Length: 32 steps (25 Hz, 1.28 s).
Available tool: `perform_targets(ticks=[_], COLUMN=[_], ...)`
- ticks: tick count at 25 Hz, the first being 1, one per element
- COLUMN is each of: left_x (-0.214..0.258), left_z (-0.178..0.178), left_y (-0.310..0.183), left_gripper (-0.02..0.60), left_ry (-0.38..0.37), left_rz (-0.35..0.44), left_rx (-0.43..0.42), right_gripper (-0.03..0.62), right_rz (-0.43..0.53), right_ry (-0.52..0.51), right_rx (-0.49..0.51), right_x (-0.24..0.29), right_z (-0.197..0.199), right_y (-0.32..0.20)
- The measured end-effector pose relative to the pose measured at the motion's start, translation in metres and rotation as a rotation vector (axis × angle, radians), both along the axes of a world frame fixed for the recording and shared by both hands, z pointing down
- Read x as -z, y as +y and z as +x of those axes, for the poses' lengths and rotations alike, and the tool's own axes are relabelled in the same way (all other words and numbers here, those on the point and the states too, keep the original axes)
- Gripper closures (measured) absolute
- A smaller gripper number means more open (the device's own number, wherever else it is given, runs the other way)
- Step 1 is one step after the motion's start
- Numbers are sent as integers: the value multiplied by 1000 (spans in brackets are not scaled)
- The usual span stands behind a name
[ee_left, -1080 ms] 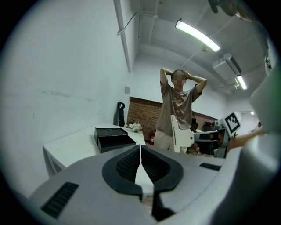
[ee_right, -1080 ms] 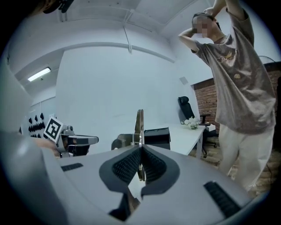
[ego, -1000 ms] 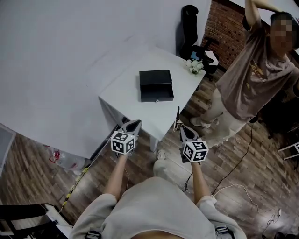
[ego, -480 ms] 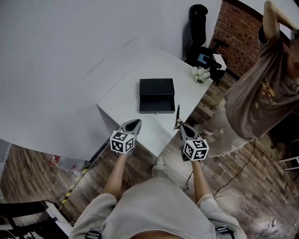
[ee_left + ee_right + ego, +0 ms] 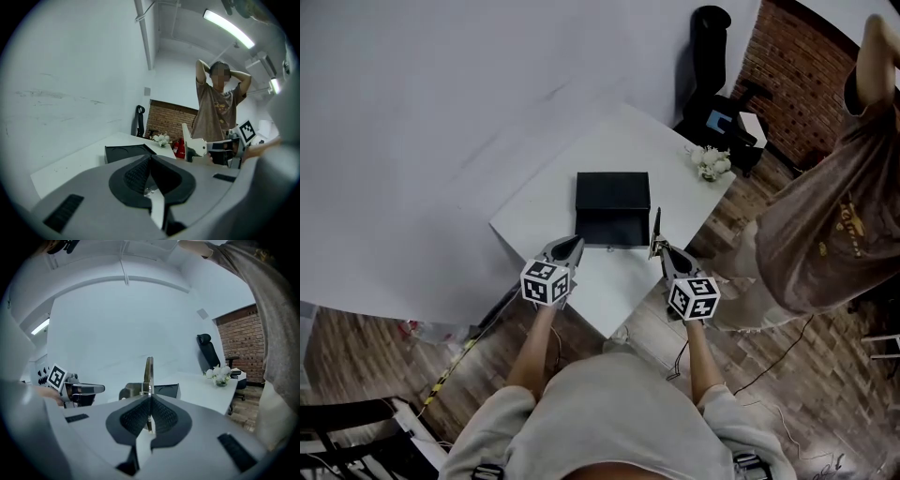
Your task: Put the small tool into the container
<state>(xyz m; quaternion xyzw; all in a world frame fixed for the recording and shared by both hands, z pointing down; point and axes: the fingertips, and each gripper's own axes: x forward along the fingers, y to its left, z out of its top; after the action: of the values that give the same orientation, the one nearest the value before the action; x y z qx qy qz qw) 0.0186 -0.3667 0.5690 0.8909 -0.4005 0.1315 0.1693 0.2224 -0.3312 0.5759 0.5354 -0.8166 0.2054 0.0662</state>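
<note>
A black box-shaped container (image 5: 612,208) with its front drawer pulled out stands in the middle of the white table (image 5: 623,141). My right gripper (image 5: 661,249) is shut on the small tool (image 5: 656,225), a thin flat metal blade that sticks up from the jaws just right of the container. In the right gripper view the small tool (image 5: 148,373) shows edge-on, with the container (image 5: 165,390) behind it. My left gripper (image 5: 572,247) is shut with nothing in it, over the table's near edge at the container's front left corner. The container (image 5: 123,153) lies ahead in the left gripper view.
A small bunch of white flowers (image 5: 712,163) stands at the table's far right corner. Behind it is a black office chair (image 5: 712,56). A person in a brown shirt (image 5: 830,225) stands on the wood floor right of the table. Cables lie on the floor (image 5: 769,347).
Both grippers have come forward from in front of the table to over its near edge, close to the container. The right gripper keeps hold of the tool. The person at the right has shifted right.
</note>
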Motion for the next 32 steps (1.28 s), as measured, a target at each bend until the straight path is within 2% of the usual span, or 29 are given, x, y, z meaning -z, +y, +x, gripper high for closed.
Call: perform_targets(ticks=[14, 24, 32], left_x=[-9, -20, -30], left_z=[4, 1, -6], left_y=[-55, -68, -74], left_gripper=[569, 569, 569], left_ry=[-17, -13, -11], left_rz=[-24, -45, -64], left_rx=[43, 44, 13], right_gripper=[591, 591, 591], right_rz=[-20, -45, -62], right_ry=[-1, 4, 25], right_rx=[58, 75, 64], right_x=[-10, -22, -28], right_z=[4, -4, -17], right_y=[-65, -77, -81])
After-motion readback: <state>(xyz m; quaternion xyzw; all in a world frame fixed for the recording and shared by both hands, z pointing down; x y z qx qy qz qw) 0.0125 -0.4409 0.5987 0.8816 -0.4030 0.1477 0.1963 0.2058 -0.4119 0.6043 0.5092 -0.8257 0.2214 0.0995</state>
